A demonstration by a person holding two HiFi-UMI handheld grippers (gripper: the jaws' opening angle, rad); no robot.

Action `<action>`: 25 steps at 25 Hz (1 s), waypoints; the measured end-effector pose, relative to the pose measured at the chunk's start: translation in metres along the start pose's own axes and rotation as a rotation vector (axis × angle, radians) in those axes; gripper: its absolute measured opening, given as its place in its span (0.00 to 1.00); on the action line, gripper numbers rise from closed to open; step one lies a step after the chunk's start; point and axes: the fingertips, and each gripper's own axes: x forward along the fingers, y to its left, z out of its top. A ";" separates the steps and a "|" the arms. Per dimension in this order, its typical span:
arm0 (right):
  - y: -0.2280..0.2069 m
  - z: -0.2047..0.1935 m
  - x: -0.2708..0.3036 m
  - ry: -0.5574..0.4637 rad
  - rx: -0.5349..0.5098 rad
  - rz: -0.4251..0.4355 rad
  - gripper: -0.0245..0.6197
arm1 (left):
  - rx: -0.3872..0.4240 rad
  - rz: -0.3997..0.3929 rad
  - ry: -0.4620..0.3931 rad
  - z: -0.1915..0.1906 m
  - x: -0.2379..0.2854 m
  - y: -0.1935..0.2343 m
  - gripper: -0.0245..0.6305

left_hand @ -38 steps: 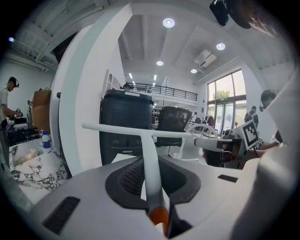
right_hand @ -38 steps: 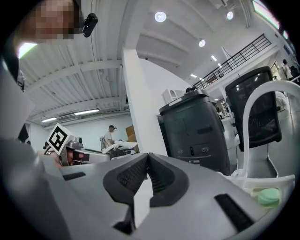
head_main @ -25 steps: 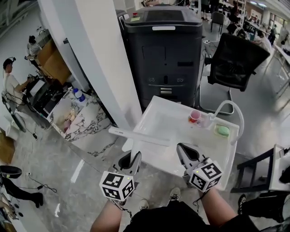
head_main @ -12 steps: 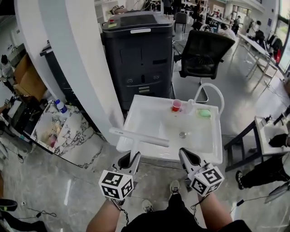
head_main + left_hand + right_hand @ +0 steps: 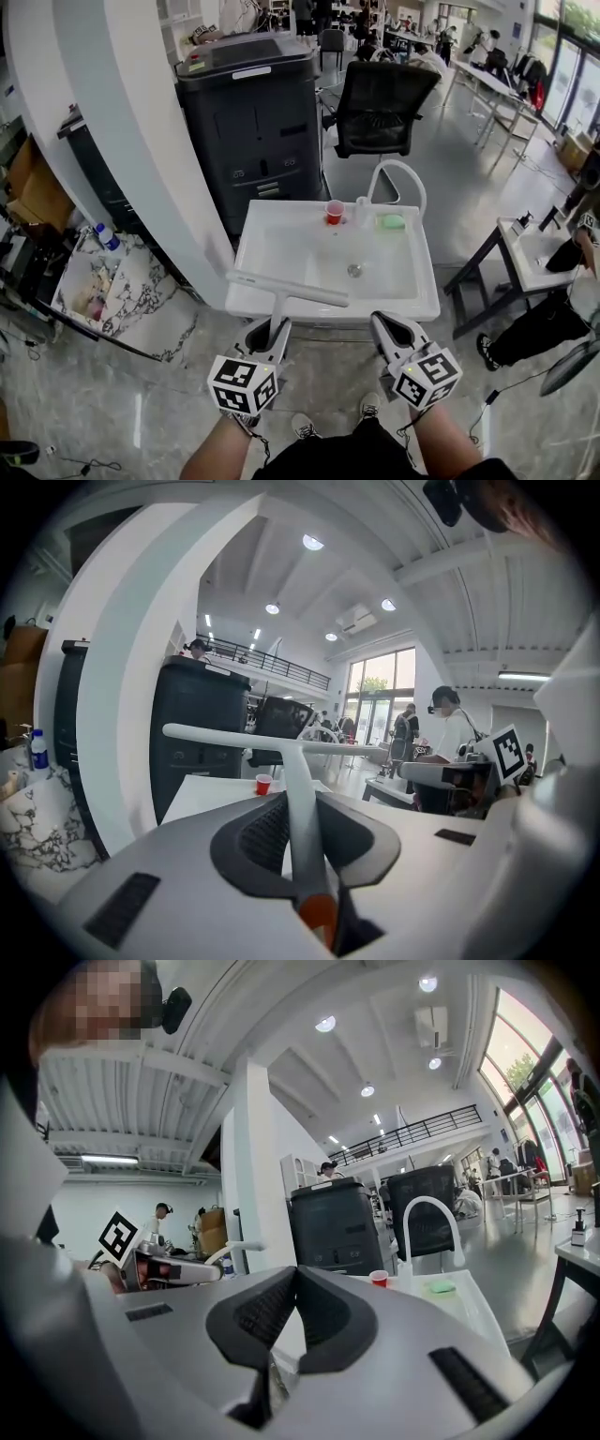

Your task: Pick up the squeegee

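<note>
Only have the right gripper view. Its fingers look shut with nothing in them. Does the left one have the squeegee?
Observer: Yes. In the left gripper view the left gripper is shut on the squeegee, with its fingers pressed on either side of the handle.
Operator: Blade orientation?
Observer: Crosswise at the far end of the handle. In the head view it overlaps the front left part of the white sink; I cannot tell its height above the sink.
Operator: Anything in the basin?
Observer: The head view shows a bare basin floor with just the drain.
</note>
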 end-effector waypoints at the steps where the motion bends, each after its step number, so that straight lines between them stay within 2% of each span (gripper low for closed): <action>1: 0.000 0.001 -0.001 0.000 -0.007 0.008 0.06 | -0.001 0.006 0.004 0.000 0.000 -0.002 0.16; 5: -0.006 0.009 -0.009 -0.011 -0.022 0.049 0.06 | 0.008 0.040 0.011 -0.001 0.003 -0.016 0.16; 9: -0.020 0.009 -0.018 -0.006 0.009 0.094 0.06 | -0.001 0.093 -0.006 0.003 0.007 -0.035 0.16; 14: -0.040 0.017 -0.035 -0.003 -0.010 0.148 0.06 | -0.008 0.144 -0.029 0.006 0.017 -0.063 0.16; 25: -0.052 0.026 -0.052 -0.018 -0.013 0.183 0.06 | 0.004 0.169 -0.039 0.009 0.019 -0.090 0.16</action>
